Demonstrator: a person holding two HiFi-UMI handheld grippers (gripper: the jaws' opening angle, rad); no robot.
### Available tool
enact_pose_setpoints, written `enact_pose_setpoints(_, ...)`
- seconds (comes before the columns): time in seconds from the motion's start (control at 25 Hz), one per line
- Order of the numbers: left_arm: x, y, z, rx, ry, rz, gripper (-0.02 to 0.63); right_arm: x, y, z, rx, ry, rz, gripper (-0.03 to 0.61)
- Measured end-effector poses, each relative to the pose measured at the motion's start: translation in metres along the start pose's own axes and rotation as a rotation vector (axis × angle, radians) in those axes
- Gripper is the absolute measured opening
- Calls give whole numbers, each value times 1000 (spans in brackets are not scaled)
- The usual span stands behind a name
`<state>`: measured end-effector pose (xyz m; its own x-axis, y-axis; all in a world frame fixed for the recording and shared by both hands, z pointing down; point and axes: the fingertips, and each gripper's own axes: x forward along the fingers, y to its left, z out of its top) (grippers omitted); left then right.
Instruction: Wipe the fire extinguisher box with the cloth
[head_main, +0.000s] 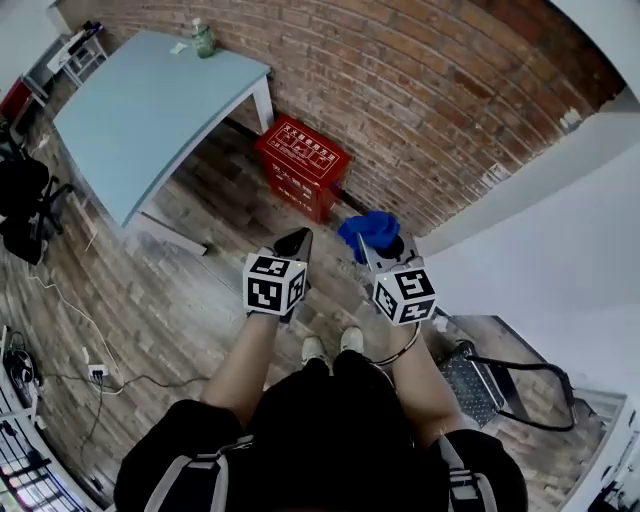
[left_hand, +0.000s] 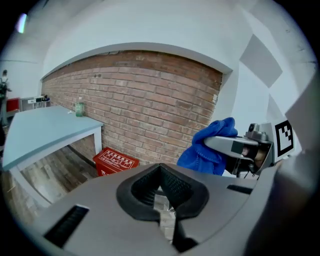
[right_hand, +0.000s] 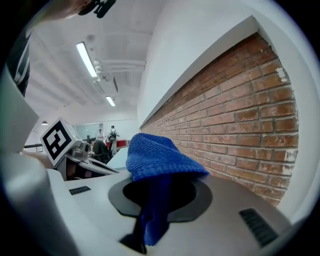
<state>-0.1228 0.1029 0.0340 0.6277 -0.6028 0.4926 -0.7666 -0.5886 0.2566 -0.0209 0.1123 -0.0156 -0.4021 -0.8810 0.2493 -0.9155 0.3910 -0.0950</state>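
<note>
**Head view:** A person stands on a plank floor (head_main: 200, 300) facing a rough brick wall (head_main: 420, 100). The fire extinguisher box (head_main: 303, 168), a red rectangular case with white print on its lid, sits on the floor against the wall. It is just right of the leg of a pale blue bench (head_main: 150, 110). Bare planks lie between the box and the two tools. A green bottle (head_main: 203, 40) stands at the bench's far end. A thin cable (head_main: 60, 300) trails on the left, and a dark mesh basket (head_main: 470, 385) sits near right.

**Left gripper view:** The left tool (left_hand: 161, 192) has its ribbed black pads drawn together with nothing between them. The red box shows beyond, under the bench edge.

**Right gripper view:** The right tool (right_hand: 152, 195) is clamped on a blue knitted cloth (right_hand: 157, 157), which bunches above the pads, with the brick wall on the right.
</note>
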Motion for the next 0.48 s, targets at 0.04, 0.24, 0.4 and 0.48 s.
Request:
enact_pose_setpoints(0.04,-7,-3,8,3,-13,6,5,-6,1,6,2,-8,-3,95)
enact_pose_setpoints(0.24,-30,-20,39,31,-58,36,5,-26,9,32,-3,-51,25,95)
enact_pose_setpoints(0.4,-36,-42,51,36,-77,43,5,-41,10,42,-10,-65,57,95)
enact_pose_setpoints(0.48,-37,-52,55,36,-84,51,5,-47,6,44,-8,-67,69,95)
